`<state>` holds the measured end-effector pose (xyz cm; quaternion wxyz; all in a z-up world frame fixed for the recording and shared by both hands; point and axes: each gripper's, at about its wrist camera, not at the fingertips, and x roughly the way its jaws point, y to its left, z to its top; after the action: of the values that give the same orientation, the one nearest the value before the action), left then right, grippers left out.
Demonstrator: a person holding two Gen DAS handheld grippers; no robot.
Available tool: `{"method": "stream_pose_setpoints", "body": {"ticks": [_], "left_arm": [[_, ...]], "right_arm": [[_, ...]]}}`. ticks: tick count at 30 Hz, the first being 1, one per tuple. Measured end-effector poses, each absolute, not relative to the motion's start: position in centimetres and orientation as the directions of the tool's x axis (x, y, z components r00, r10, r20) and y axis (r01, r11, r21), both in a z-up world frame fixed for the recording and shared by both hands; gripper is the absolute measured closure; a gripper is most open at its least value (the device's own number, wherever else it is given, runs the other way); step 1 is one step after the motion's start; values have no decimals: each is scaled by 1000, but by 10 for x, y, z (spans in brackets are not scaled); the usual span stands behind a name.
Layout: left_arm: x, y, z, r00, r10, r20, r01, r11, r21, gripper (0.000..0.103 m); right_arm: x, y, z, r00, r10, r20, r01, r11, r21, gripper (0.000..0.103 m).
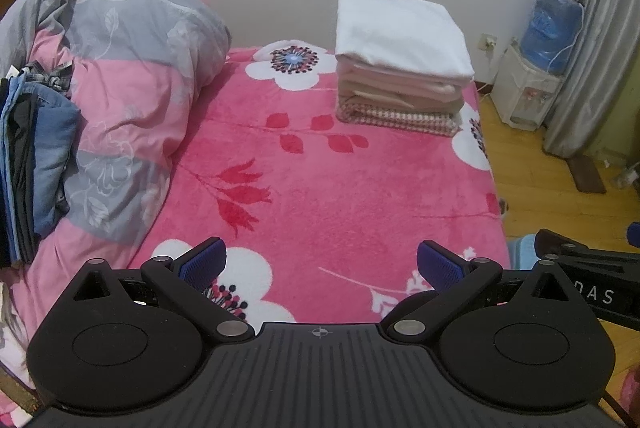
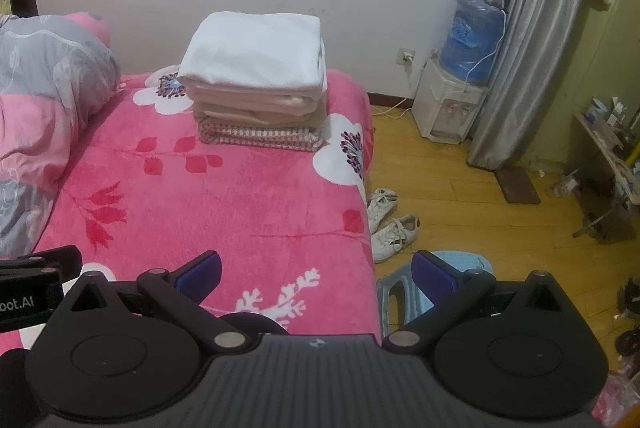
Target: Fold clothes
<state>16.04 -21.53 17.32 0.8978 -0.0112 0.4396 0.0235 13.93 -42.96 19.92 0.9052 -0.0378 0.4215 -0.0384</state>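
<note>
Both grippers' fingers [image 1: 202, 262] [image 2: 434, 274] spread, empty; folded clothes [image 1: 38, 163] well beyond, leftward.

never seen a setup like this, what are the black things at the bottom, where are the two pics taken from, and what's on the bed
The black parts are hand-held tongs, one in each of a person's hands, each carrying a wide-angle camera that looks forward along its two blue-padded fingers. One picture comes from the left tongs, the other from the right tongs. Both are open and hold nothing. Ahead is a bed with a pink flowered blanket. At its far end sits a stack of folded linens, white on top. On the left lie a bunched pink and grey quilt and a pile of folded dark and blue clothes.
</note>
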Motion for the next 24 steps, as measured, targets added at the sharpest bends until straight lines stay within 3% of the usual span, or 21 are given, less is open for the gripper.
{"method": "stream_pose_setpoints", "body": {"ticks": [24], "left_arm": [[158,-215,170,608,34,-793,-44,999,9,1]], "right_arm": [[142,-430,197,631,-114,-767,32,992,-121,0]]}}
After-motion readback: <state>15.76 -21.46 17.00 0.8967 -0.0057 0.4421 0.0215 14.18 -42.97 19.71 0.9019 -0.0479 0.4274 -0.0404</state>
